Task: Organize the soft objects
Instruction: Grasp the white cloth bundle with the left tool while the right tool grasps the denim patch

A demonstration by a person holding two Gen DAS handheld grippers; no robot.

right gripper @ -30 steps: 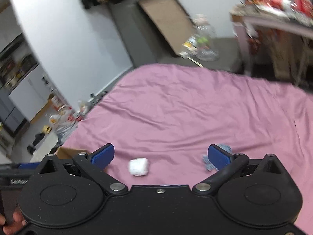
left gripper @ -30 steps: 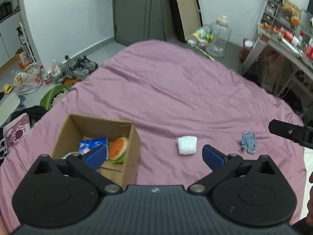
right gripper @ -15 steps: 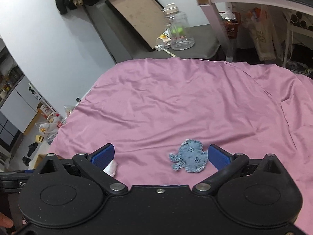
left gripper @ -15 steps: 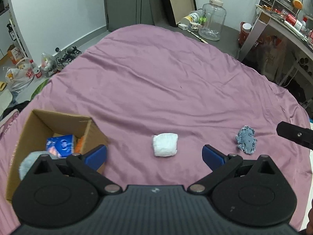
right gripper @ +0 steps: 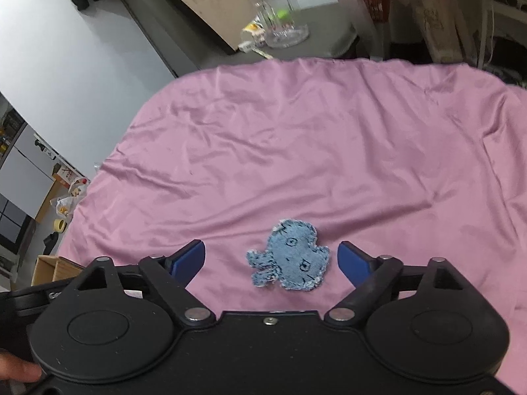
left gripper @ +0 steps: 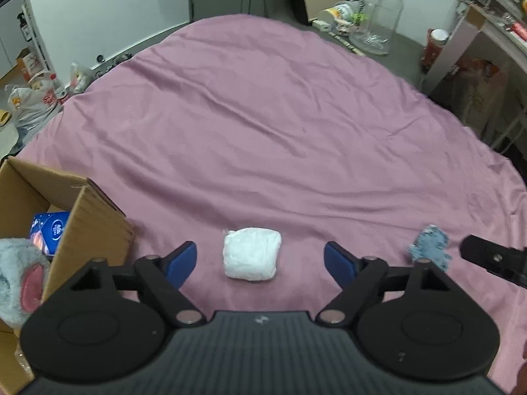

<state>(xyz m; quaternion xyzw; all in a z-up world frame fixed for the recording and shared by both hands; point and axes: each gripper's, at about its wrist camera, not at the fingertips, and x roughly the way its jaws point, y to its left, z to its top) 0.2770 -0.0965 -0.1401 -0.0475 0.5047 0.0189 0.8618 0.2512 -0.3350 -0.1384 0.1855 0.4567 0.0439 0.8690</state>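
A white soft bundle (left gripper: 251,258) lies on the pink bedsheet (left gripper: 280,131), between the blue pads of my left gripper (left gripper: 260,261). Its jaws are closing and stand clear of the bundle on both sides. A blue denim patch shaped like a small creature (right gripper: 290,261) lies flat on the sheet between the pads of my right gripper (right gripper: 271,260), whose jaws are also closing without touching it. The same patch (left gripper: 429,245) shows at the right of the left wrist view, beside the right gripper's black tip. A cardboard box (left gripper: 89,227) stands at the left.
The box holds a blue packet (left gripper: 49,230) and a grey plush toy (left gripper: 19,283). Beyond the bed's far edge stand a clear water jug (left gripper: 377,19), a leaning board (right gripper: 201,6) and a cluttered desk (left gripper: 494,33). Bags (left gripper: 36,98) lie on the floor at left.
Both grippers have dropped toward the sheet and moved forward. The white bundle now sits centred between the left pads and the denim patch between the right pads. Both pairs of jaws have narrowed.
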